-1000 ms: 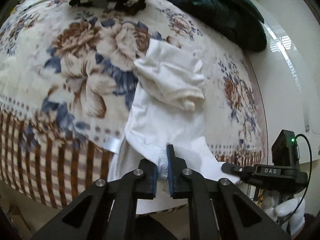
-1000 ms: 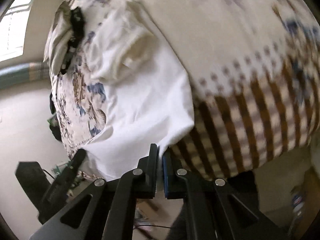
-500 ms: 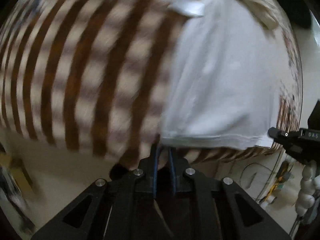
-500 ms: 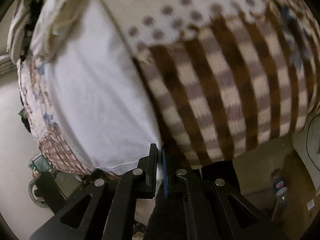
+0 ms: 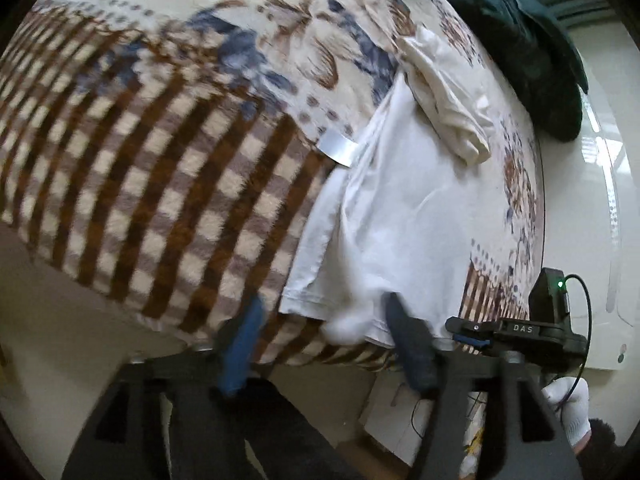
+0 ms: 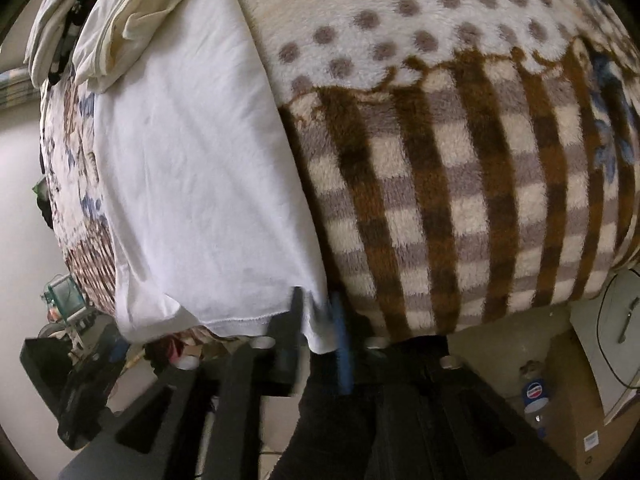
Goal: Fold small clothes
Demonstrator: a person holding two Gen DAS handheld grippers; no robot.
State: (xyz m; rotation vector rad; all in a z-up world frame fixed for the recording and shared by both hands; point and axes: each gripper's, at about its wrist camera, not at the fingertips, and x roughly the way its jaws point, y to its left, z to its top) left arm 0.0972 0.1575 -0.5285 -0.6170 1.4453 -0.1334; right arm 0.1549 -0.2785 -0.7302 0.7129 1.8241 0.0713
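A white garment [image 5: 404, 216] lies stretched over the near edge of a bed with a floral and checked blanket [image 5: 168, 184]; its hem hangs at the edge. A crumpled cream part [image 5: 444, 96] lies at its far end. My left gripper [image 5: 324, 320] is open, fingers wide apart on either side of the hem, holding nothing. In the right wrist view the same garment [image 6: 192, 160] hangs over the blanket [image 6: 440, 200]. My right gripper [image 6: 318, 312] has its fingers parted a little around the garment's hem corner, which hangs loose between them.
A dark teal cushion [image 5: 520, 40] lies at the far end of the bed. More pale clothes [image 6: 52, 28] are piled beyond the garment. The other gripper's black body [image 5: 528, 328] is at the right. A bottle [image 6: 534, 396] and boxes stand on the floor.
Both grippers were shut on the garment's hem and pulled it down over the bed edge. Now both have opened; the left opened wide and let go, and the right has parted slightly.
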